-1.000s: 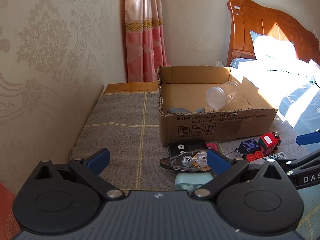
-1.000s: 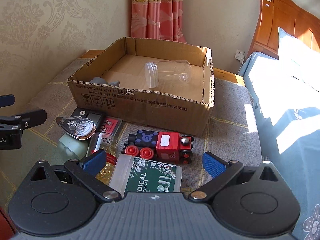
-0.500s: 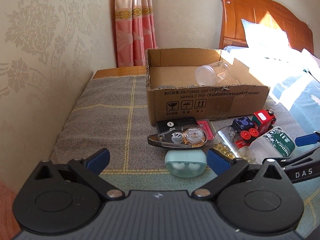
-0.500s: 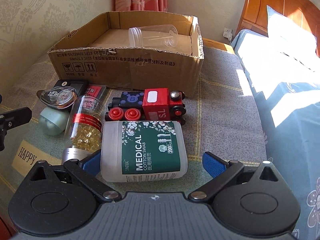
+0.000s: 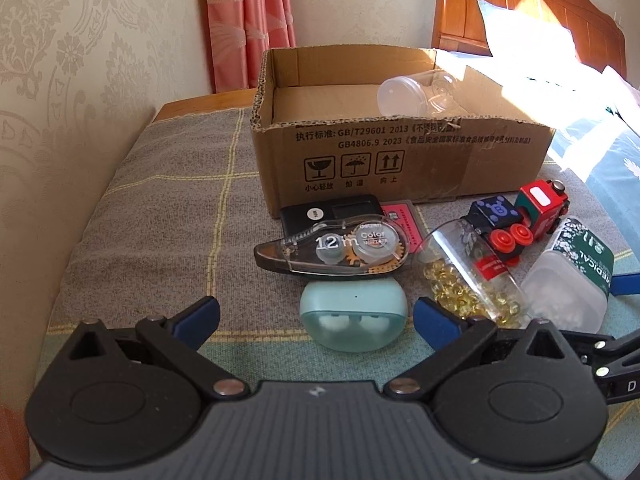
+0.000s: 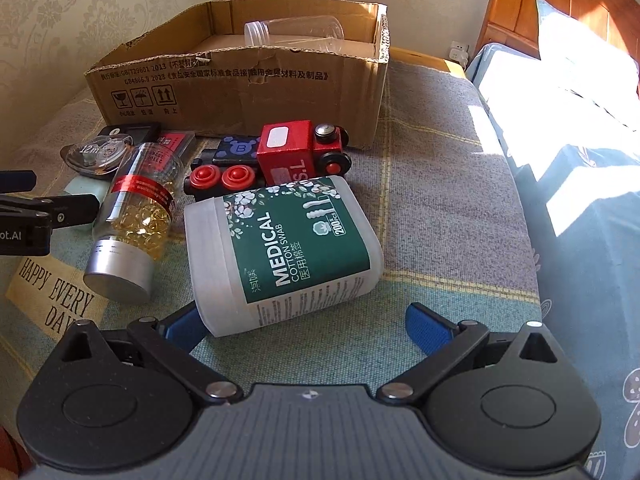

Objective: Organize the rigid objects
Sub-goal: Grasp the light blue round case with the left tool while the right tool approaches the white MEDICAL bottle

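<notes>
Clutter fills the middle of both views, spread on a grey checked cloth (image 5: 168,216). My left gripper (image 5: 316,316) sits at the bottom of its frame with both fingers spread wide and nothing between them; just beyond the gap lies a pale blue earbud case (image 5: 354,316), and a tape dispenser (image 5: 334,250) rests across its top edge. Behind those, a black gadget (image 5: 328,214) and a red card (image 5: 400,220) lie against the box (image 5: 400,160), which stands at upper centre. A clear jar (image 5: 416,94) lies on its side inside the box, toward the right.

My right gripper (image 6: 306,326) is also wide open and holds nothing. A swab tub (image 6: 288,248), lying flat with its green label up, reaches into the gap, its near end close to the left finger (image 6: 182,326). Left of the tub lies a capsule bottle (image 6: 134,216), silver cap toward me. Above the tub a toy train (image 6: 272,158) stands in front of the box's near wall. The left gripper's fingertip shows at the left edge of this view.
</notes>
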The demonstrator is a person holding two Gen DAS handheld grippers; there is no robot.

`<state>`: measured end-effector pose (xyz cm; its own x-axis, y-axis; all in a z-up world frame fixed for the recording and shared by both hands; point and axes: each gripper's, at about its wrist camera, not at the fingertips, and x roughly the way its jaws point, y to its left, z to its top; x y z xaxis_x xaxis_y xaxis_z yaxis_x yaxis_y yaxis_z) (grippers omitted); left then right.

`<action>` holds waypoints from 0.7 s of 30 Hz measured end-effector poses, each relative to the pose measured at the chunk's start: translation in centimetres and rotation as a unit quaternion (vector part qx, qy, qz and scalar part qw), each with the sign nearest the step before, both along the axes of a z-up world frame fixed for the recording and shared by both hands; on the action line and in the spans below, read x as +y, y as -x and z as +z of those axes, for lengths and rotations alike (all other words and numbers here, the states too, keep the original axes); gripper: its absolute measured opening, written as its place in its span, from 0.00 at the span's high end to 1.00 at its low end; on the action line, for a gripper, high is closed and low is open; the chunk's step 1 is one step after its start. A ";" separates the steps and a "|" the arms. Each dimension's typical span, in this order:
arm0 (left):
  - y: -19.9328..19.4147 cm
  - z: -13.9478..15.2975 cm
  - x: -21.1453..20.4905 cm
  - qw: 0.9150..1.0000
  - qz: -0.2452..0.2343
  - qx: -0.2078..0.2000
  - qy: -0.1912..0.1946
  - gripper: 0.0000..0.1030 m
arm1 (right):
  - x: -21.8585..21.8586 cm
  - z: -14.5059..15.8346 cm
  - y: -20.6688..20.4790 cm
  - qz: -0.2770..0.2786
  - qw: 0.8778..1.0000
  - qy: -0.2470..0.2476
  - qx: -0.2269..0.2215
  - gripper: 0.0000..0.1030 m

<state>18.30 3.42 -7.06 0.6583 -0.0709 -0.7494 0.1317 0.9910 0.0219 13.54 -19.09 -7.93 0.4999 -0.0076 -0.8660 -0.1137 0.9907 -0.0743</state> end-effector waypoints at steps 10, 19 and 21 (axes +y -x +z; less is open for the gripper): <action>-0.3 -1.3 1.2 0.999 0.021 0.030 0.013 0.00 | -0.2 0.1 0.5 0.014 1.000 -0.003 -0.014 0.00; 0.7 -0.8 3.9 0.994 0.085 0.059 0.015 0.00 | -0.2 0.2 0.6 0.018 1.000 -0.003 -0.018 0.00; 0.5 -0.8 3.3 0.995 0.086 0.055 0.015 0.00 | -0.2 0.1 0.7 0.017 1.000 -0.003 -0.020 0.00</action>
